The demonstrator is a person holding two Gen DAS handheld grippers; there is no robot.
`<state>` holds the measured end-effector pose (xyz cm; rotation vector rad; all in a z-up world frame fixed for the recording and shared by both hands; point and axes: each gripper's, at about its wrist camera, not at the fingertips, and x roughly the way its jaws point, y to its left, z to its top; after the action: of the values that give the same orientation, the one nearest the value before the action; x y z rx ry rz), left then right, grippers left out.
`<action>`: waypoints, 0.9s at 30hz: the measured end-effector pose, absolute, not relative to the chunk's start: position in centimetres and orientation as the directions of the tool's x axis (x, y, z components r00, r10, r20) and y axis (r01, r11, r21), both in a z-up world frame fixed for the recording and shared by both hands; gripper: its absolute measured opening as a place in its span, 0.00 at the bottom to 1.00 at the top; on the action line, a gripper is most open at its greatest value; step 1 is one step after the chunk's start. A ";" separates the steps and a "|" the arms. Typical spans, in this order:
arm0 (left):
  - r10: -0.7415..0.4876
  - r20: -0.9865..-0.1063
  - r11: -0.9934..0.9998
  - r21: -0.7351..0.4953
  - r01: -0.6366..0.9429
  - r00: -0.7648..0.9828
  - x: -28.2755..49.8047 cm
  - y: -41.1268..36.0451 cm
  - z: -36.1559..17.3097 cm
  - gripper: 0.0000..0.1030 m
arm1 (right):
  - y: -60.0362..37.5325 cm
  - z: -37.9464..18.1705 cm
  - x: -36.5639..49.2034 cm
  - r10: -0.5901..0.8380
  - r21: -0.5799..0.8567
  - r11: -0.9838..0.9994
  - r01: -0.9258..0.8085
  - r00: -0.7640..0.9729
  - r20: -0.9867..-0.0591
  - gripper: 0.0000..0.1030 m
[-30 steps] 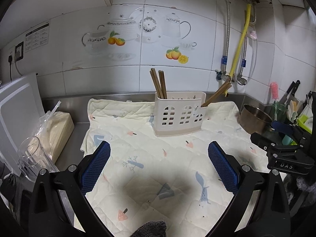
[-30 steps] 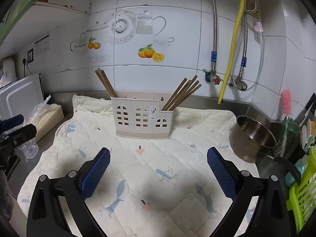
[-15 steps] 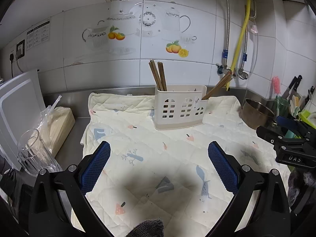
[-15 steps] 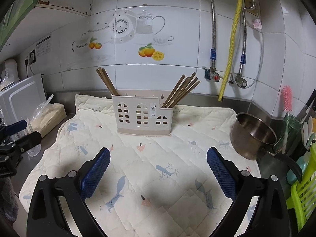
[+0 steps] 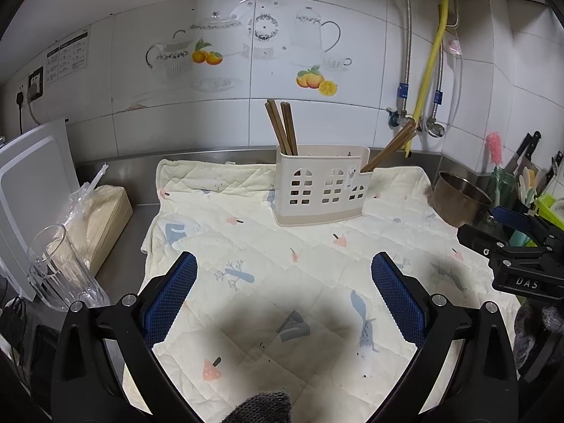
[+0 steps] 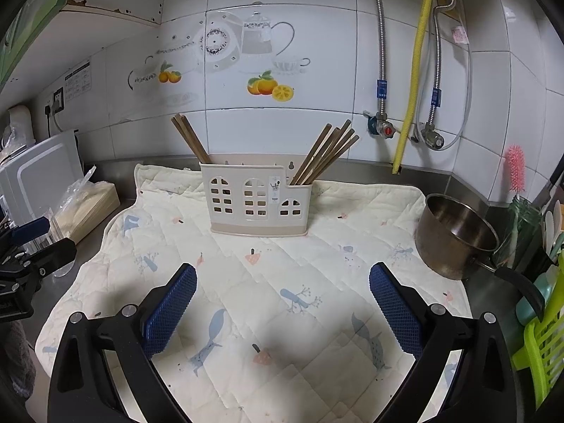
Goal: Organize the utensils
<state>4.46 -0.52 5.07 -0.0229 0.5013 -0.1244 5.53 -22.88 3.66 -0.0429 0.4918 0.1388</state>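
Right wrist: utensil holder [image 6: 256, 200] seemingly farther off.

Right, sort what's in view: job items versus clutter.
Job: utensil holder, chopsticks on its left, chopsticks on its right, both open grippers.

Clutter: steel pot, drinking glass, pink bottle brush, quilted mat.

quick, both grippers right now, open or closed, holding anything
Left gripper: open, holding nothing.
Right gripper: open, holding nothing.
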 end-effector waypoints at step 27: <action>-0.121 -0.493 0.993 -0.045 0.113 0.862 4.8 -0.6 4.5 0.95 | -22.6 3.2 6.1 0.123 -0.007 0.990 -0.144 0.868 -0.481 0.92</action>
<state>4.80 -0.57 4.53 -0.0149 0.5178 -0.1229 6.07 -22.60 3.22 -0.0434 0.5002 0.1400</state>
